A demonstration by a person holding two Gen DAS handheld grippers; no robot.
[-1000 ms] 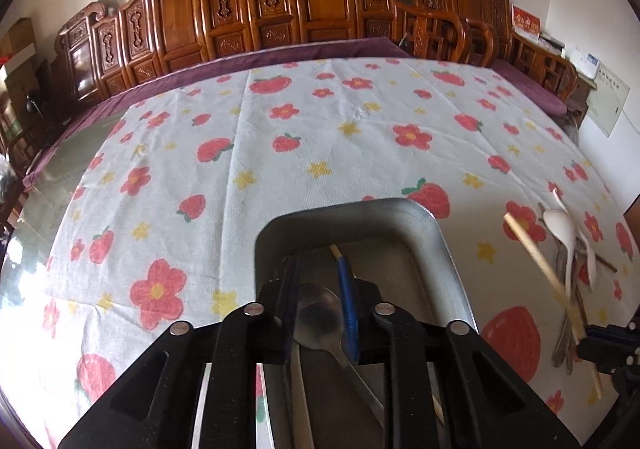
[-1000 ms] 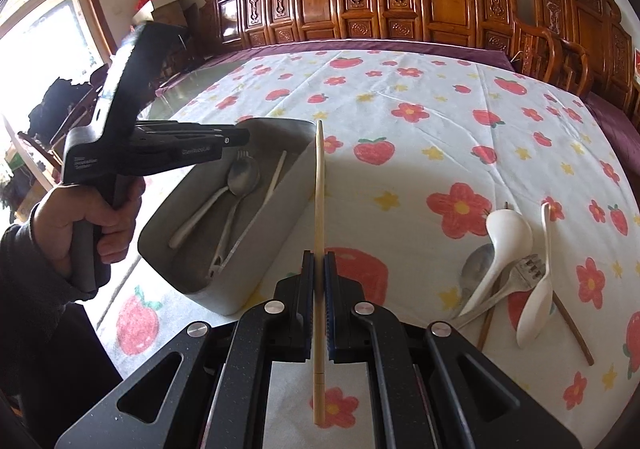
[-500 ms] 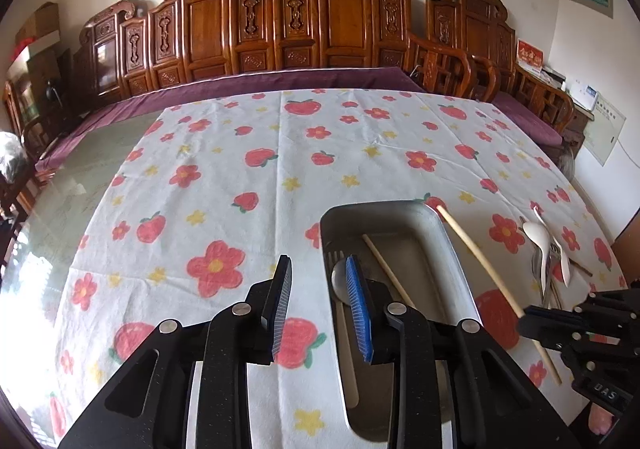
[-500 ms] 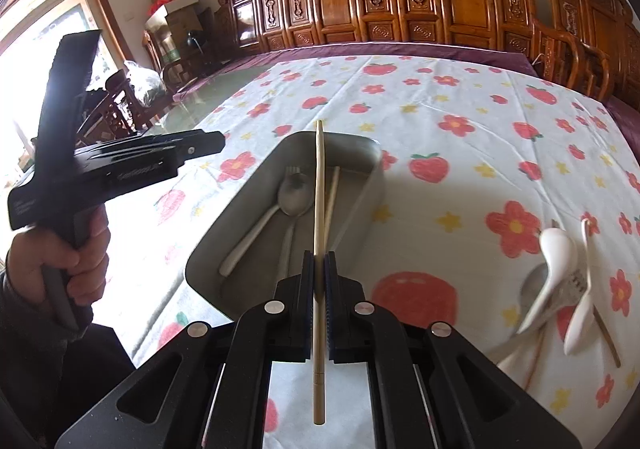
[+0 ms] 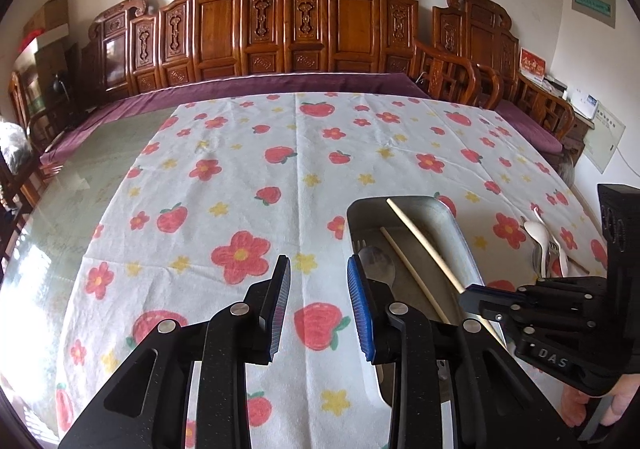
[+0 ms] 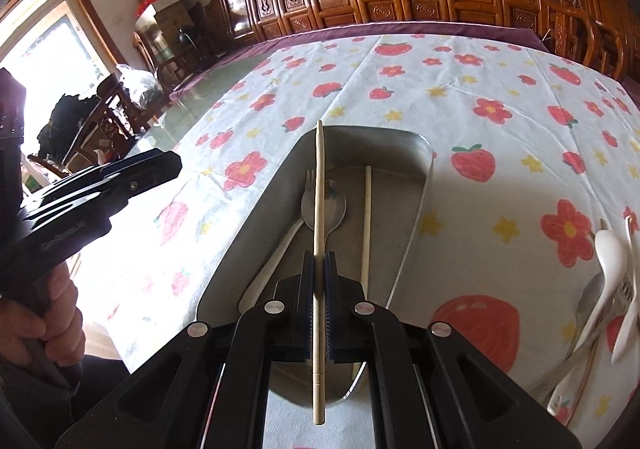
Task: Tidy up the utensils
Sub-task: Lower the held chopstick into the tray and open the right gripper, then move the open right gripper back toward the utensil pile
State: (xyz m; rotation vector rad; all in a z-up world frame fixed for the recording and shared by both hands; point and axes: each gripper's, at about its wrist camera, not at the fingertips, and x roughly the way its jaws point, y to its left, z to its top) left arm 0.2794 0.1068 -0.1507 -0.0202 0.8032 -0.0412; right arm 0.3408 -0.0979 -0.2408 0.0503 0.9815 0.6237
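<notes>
My right gripper (image 6: 319, 257) is shut on a pale wooden chopstick (image 6: 319, 185), held lengthwise above the metal tray (image 6: 427, 157). Inside the tray lie a metal spoon (image 6: 325, 205), a fork (image 6: 310, 177), a white spoon (image 6: 272, 269) and a second chopstick (image 6: 366, 225). My left gripper (image 5: 318, 263) stands open with nothing between its fingers, over the tablecloth just left of the tray (image 5: 460, 237). In the left wrist view the right gripper (image 5: 472, 291) holds the chopstick (image 5: 420, 239) slanting over the tray.
A pile of loose utensils lies on the flowered cloth right of the tray: white spoons (image 6: 608, 249), a fork (image 6: 624, 289) and a dark chopstick. Carved wooden chairs (image 5: 280, 33) line the table's far side. A hand (image 6: 44, 325) grips the left tool.
My left gripper let go of the metal spoon, opened, and drew back left out of the tray. My right gripper carried the chopstick left until it hung over the tray.
</notes>
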